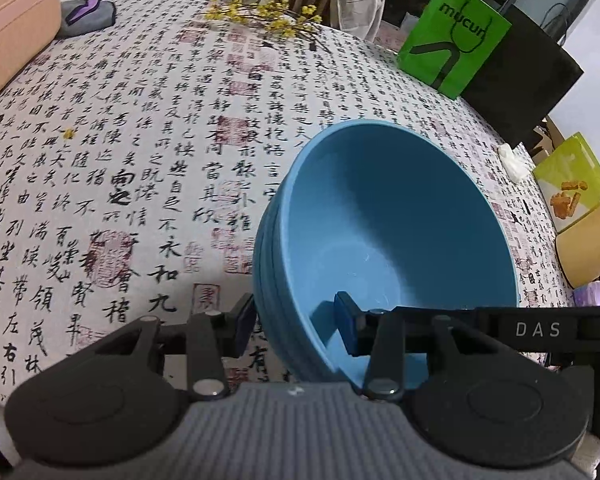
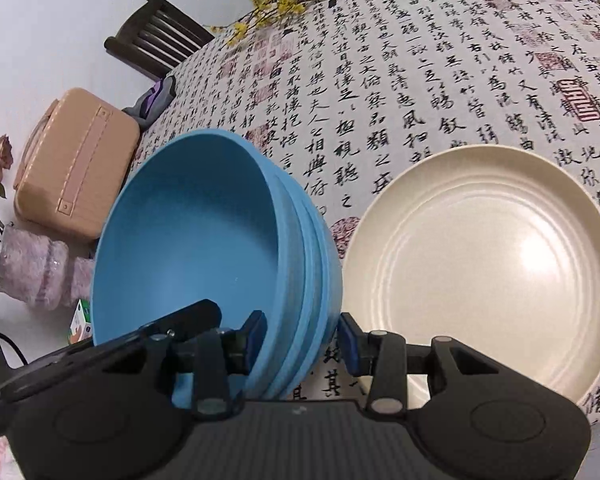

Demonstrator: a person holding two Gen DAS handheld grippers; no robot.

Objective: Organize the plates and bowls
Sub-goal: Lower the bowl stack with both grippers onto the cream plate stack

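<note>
Your bench [image 1: 140, 160] is covered with a white cloth printed in black calligraphy and red seals. Nearest you, both grippers pinch the same stack of nested blue plastic bowls [image 1: 380, 220], which is tilted and appears raised off the cloth. Your left gripper [image 1: 296, 324] has one of its fingers [image 1: 346, 320] inside the top bowl and the other outside the wall; your right gripper [image 2: 302, 338] grips the opposite rim the same way, one pad inside, one outside. Just beside the bowls, on the right in the right wrist view, a round cream plate with ringed ridges [image 2: 480, 264] lies flat on the cloth. Farther off lie a spray of yellow flowers [image 1: 272, 8], a bright green paper bag [image 1: 452, 40] and a tan case [image 2: 76, 164].
</note>
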